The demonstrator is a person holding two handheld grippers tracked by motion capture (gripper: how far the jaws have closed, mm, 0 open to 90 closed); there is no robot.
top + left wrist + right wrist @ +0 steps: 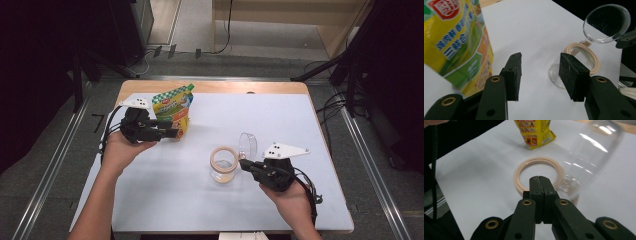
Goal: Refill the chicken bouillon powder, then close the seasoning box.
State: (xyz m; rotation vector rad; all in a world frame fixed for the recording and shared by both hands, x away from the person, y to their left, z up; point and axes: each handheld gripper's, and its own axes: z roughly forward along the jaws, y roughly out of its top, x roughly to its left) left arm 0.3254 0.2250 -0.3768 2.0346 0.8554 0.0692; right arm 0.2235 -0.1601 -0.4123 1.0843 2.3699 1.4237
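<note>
On white table [165, 190] over grey floor [55, 150], left claw [172, 131] released beside pouch [172, 107], right claw [243, 162] clenched at jar [223, 167]

table [280, 125]: white top, wooden edge at far side | floor [60, 150]: grey, metal rails [50, 165] along both sides | cables [330, 107] trailing right and behind | far back: light wood furniture [280, 12] | dark stands [350, 60] at both sides, corners dim
</note>
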